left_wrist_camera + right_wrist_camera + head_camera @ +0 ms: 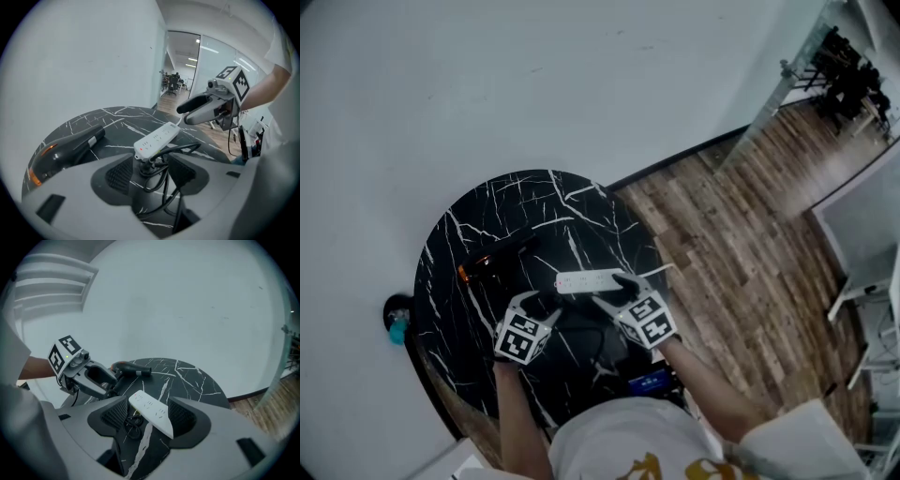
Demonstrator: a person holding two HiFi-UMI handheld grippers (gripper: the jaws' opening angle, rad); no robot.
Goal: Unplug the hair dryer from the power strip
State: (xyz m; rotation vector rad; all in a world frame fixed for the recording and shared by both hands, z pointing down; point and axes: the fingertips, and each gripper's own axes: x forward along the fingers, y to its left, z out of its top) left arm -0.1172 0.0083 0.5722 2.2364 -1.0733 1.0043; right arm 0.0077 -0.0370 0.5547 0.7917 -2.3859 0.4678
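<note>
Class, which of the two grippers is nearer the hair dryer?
The left gripper: the hair dryer lies just beyond it, while the right gripper is over the power strip.

Our right tongs (pixel 147 417) straddle the power strip (pixel 151 411)
Jaws apart, strip lying between them on the marbled surface (pixel 197 377); hair dryer (pixel 133 369) beyond.

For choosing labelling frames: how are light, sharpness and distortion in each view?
Head view: dim, even light, no glare; the black hair dryer nearly merges with the dark marble table, while the white power strip stands out. Left gripper view: strong fisheye, dark corners, bright ceiling lights in the far room. Right gripper view: same fisheye bending; power strip sharp.
</note>
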